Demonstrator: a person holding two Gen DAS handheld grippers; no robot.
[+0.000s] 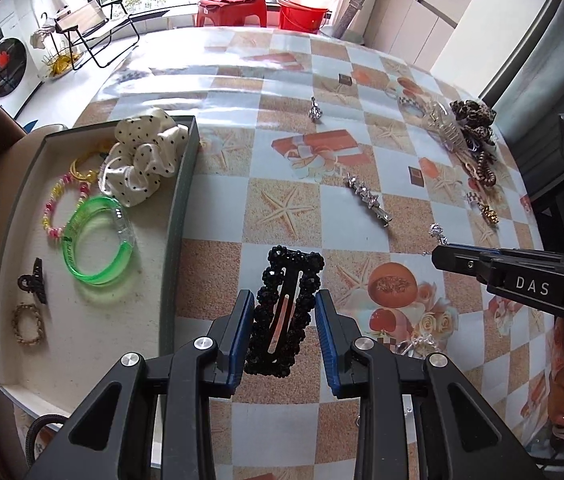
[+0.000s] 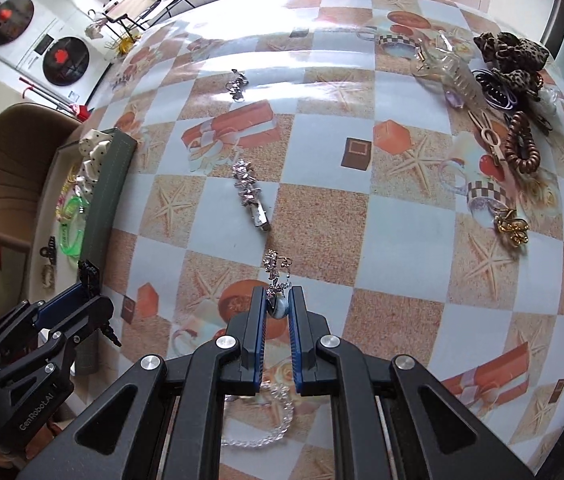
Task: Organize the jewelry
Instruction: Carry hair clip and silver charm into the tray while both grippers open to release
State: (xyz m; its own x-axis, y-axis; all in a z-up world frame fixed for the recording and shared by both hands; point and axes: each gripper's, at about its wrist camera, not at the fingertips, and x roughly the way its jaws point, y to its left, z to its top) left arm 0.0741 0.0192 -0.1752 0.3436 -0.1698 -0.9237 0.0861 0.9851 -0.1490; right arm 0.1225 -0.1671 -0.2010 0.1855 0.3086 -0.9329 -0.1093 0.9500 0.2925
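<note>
1. Left wrist view: the left gripper (image 1: 284, 312) is clenched on a black beaded hair clip (image 1: 286, 308), its blue pads at the clip's two long sides. The clip hangs lengthwise between the fingers, above the patterned table (image 1: 241, 160), just beside the long right wall of the tray (image 1: 179, 208).
2. Gripping across the clip's narrow width looks chosen so that it cannot swing or twist on the way to the tray.
3. The tray sits at the table's left edge and already holds a polka-dot scrunchie (image 1: 143, 156), green bangles (image 1: 99, 240), a pink-and-yellow bead bracelet (image 1: 61, 210), a small black claw clip (image 1: 33, 282) and a braided ring (image 1: 27, 324). By my reading, it is the collecting place.
4. Right wrist view: the right gripper (image 2: 277, 312) is closed on a small blue-white bead of a silver bracelet (image 2: 277, 268). Its charm end lies ahead of the fingertips, and a clear beaded loop trails under the jaws, near the table's front edge.
5. Pinching the one solid bead probably gives a firmer hold than the thin chain would.
6. Still unsorted are a silver star barrette (image 2: 249, 194) mid-table, a gold clip (image 2: 510, 228), a leopard scrunchie (image 2: 512, 58) and a brown coil tie (image 2: 522, 144) near the right edge.
</note>
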